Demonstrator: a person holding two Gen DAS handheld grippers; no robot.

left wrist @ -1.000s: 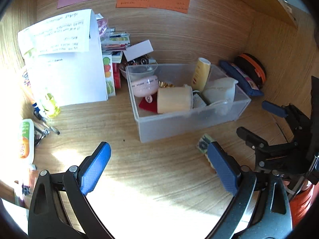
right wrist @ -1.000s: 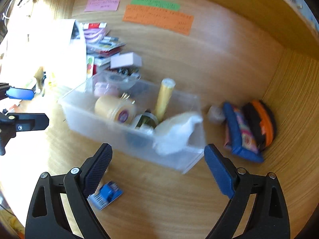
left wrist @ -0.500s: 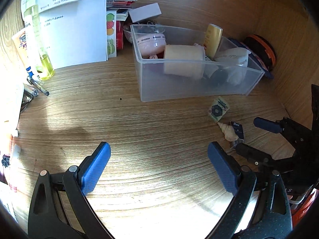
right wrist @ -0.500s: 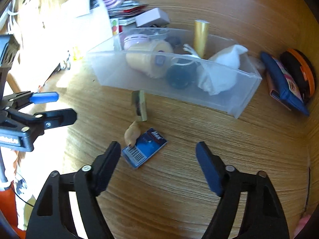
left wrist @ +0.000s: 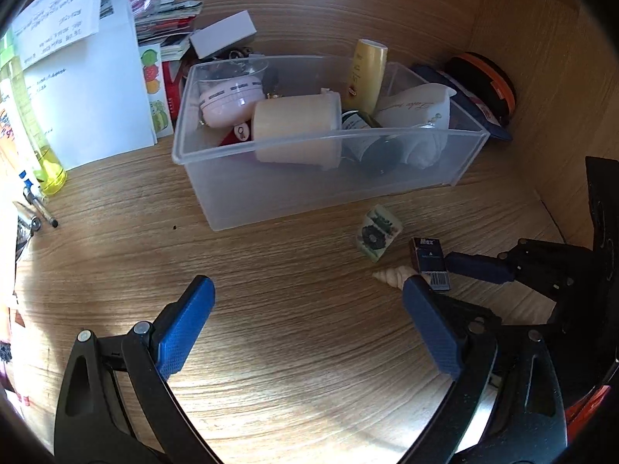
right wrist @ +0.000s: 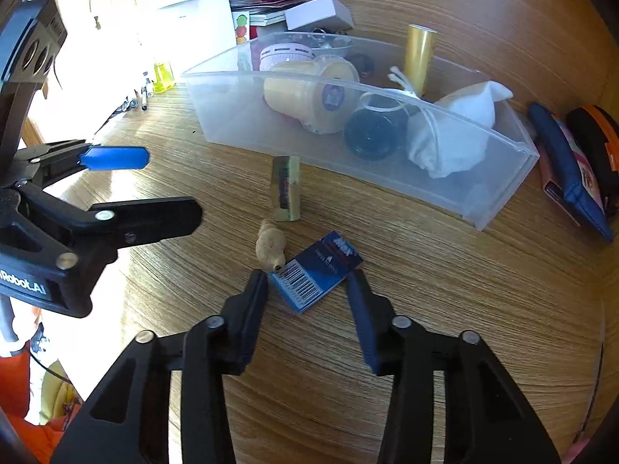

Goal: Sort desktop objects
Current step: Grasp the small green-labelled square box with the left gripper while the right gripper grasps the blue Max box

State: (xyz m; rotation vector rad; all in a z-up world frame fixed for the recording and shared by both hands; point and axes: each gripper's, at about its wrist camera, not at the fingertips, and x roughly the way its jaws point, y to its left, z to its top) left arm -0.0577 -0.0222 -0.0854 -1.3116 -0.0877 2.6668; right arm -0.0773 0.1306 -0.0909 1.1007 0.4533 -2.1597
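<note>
Right gripper (right wrist: 307,282) closing round blue box (right wrist: 315,270) (pads not touching); left gripper (left wrist: 307,332) spread; barcode readable only right view

Partly hidden behind the left gripper's near finger (left wrist: 433,328): the wide end of the seashell (left wrist: 392,275) and the barcode end of the small blue box (left wrist: 428,259). Too small to read: handwriting on the white sheet (left wrist: 73,19) and print on the small blue box. Blurred through the frosted wall of the clear bin (left wrist: 309,189): lower halves of the cream tub (left wrist: 298,123) and dark jar (right wrist: 371,135). Cut off at the right edge: the orange-and-black case (right wrist: 603,143). Washed out by glare: the far-left desk clutter (right wrist: 116,58).
</note>
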